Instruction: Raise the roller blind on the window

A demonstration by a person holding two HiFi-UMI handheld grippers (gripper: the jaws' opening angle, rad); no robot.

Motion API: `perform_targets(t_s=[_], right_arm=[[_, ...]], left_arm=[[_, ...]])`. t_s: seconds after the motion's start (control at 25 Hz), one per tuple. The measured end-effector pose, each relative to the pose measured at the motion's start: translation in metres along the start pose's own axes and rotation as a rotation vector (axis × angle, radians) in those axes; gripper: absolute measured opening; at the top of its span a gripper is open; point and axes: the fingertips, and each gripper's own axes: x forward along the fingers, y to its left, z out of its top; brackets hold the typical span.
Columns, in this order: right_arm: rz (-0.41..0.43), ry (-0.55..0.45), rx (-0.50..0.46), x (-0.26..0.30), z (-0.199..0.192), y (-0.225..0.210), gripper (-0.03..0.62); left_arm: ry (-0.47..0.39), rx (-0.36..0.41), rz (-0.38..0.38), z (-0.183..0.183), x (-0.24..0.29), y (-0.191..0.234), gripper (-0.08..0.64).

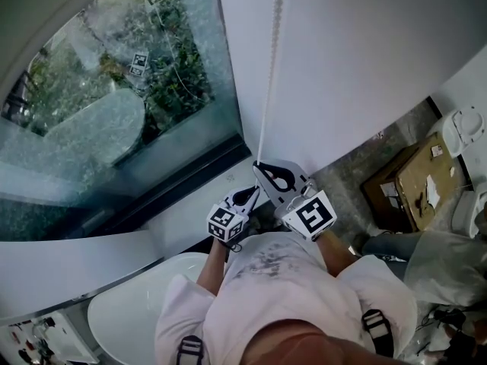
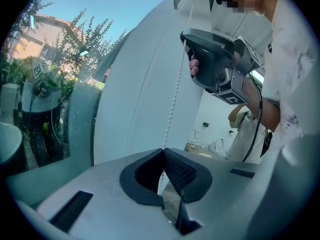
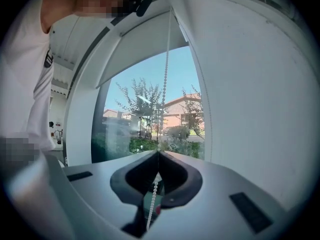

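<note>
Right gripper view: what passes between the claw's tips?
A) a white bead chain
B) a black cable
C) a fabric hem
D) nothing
A: the bead chain runs down from above into the right claw, whose tips are shut on it, and more beads hang below them.

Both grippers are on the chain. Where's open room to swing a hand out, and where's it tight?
Free: the bare wall right of the chain, and the white ledge between window frame and tub. Tight: left gripper and right gripper are shut on the chain close together, and the floor at right holds a box.
</note>
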Motion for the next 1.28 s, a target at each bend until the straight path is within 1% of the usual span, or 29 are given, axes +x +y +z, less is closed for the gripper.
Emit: perform_targets(t_s=[0.36,0.52,0.64,0.76,0.88,0.96,1.0,1.2,1.28], right_arm=[[0.007,0.003,0.008,0.0,-0.021,0.005,0.061],[0.004,0.004,-0.007,0.001,-0.02,0.003,0.061],[0.007,0.006,-0.022,0.002,-0.019,0.001,0.061],[0.013,0.006,-0.025,0.002,-0.018,0.003,0.061],[0.019,0.019,-0.033,0.003,-0.02,0.003,0.061],[0.021,0.022,-0.031,0.003,-0.022,0.003,0.061],[0.022,0.021,-0.032,0.003,-0.023,0.002,0.061],[0.017,0.029,-0.034,0.003,-0.024,-0.001,0.061],[0.014,0.028,-0.031,0.002,-0.024,-0.003,0.061]], left_arm=[[0.011,-0.018,0.01,-0.021,0.005,0.002,0.006],[0.021,0.005,0.015,-0.019,0.003,0.001,0.006],[0.022,0.01,0.013,-0.011,-0.002,-0.004,0.006],[-0.01,0.009,0.01,0.008,-0.011,-0.01,0.008],[-0.033,0.035,0.005,0.033,-0.019,-0.016,0.015],[-0.045,0.055,-0.003,0.05,-0.024,-0.019,0.065],[-0.053,0.066,-0.006,0.059,-0.027,-0.021,0.071],[-0.132,0.12,0.012,0.122,-0.055,-0.029,0.071],[-0.163,0.159,0.001,0.151,-0.064,-0.037,0.071]])
